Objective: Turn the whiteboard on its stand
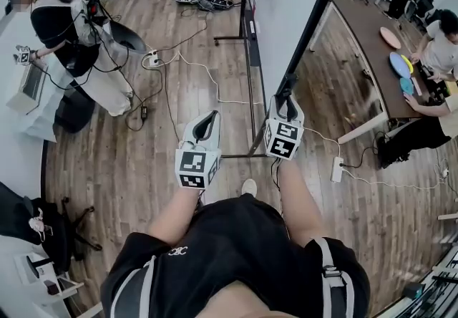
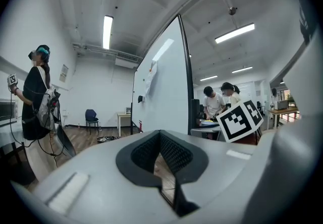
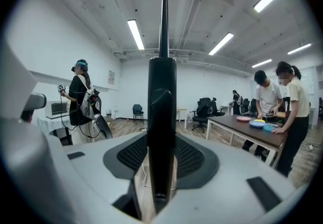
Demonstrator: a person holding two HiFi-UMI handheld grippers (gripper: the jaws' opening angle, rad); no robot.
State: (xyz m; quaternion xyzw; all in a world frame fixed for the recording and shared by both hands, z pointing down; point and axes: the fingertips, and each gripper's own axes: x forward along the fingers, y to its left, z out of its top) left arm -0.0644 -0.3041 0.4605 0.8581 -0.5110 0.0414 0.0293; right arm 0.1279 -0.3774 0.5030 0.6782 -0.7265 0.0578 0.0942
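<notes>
Ahead of you and a little to your right, the whiteboard [image 1: 290, 16] stands upright on its stand [image 1: 246, 37], with its near edge turned toward you. Your right gripper [image 1: 287, 103] is clamped on the black frame of that near edge, and the right gripper view shows the bar filling the gap between the pads. Your left gripper [image 1: 206, 123] hangs free to the left of the board, its jaws drawn together at the tips around nothing.

Expect a big, stiff panel that feels heavy and slow to start, then carries on by its own swing. The frame looks smooth and hard, so the pads may slide along it if you pull at an angle. The outer edge, where you already hold it, should give the best leverage. Your left gripper could take the same bar higher or lower to steady it.

Several things are hard to read:
- No view shows the pivot or any lock, so I cannot tell which way the board turns.
- The feet of the stand are only partly in view, and the board's top is cut off.
- In the right gripper view the bar blocks the middle of the scene.

Cables [image 1: 193, 66] lie on the floor [image 1: 143, 166] near the stand's base.
</notes>
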